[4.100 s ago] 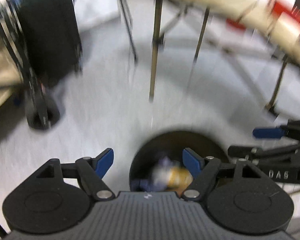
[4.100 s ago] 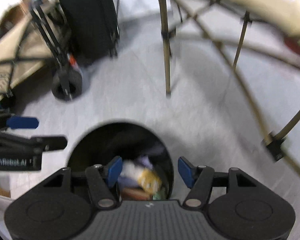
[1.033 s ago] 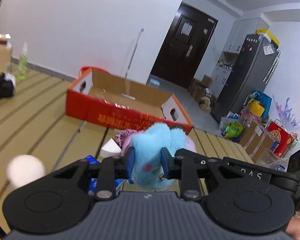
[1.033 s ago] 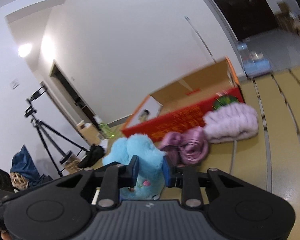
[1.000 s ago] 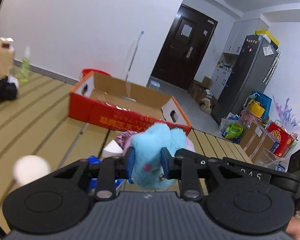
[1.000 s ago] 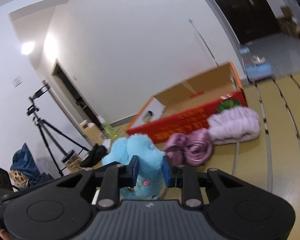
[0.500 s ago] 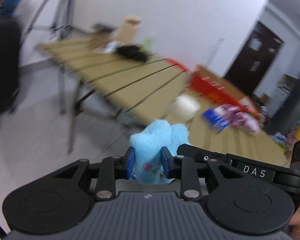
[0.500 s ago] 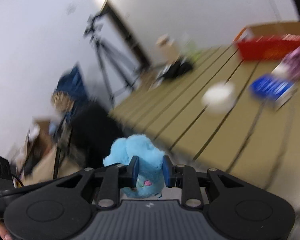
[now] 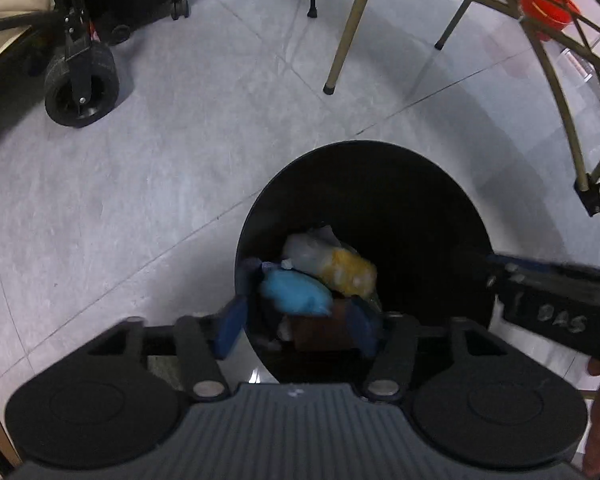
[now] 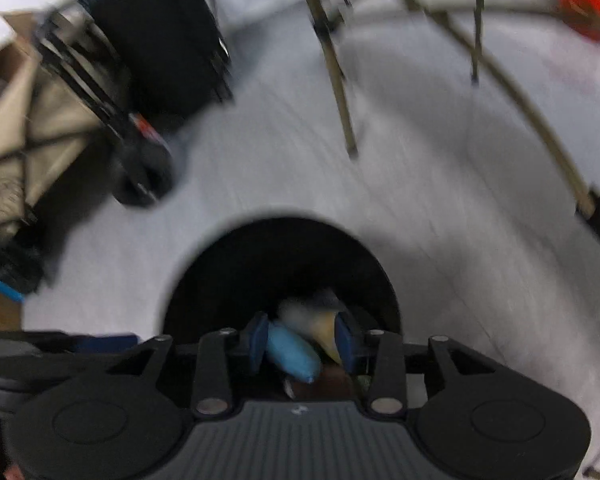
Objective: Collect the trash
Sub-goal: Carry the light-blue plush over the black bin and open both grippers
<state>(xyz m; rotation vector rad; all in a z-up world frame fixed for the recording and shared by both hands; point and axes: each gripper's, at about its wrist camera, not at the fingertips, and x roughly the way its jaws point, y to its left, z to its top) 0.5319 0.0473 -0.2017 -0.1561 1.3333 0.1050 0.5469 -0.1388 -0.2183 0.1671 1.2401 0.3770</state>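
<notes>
A round black trash bin (image 9: pixel 380 168) stands on the grey floor; it also shows in the right wrist view (image 10: pixel 284 236). The blue plush toy (image 9: pixel 296 292) lies inside it on a white bag (image 9: pixel 304 250) and a yellow packet (image 9: pixel 350 270); it looks blurred in the right wrist view (image 10: pixel 292 354). My left gripper (image 9: pixel 298 326) is open and empty over the bin's near rim. My right gripper (image 10: pixel 300 344) is open over the bin, its blue pads apart on either side of the toy. The right gripper's body (image 9: pixel 556 308) shows at the right of the left wrist view.
A black cart with a rubber wheel (image 9: pixel 82 84) stands at the left. Folding table legs (image 9: pixel 344 36) and cross braces (image 9: pixel 556 92) stand behind and to the right of the bin. A red bucket (image 9: pixel 548 0) sits far right.
Both grippers swung from the table down over the bin and opened. The blue plush toy left their grip and now lies in the bin.
</notes>
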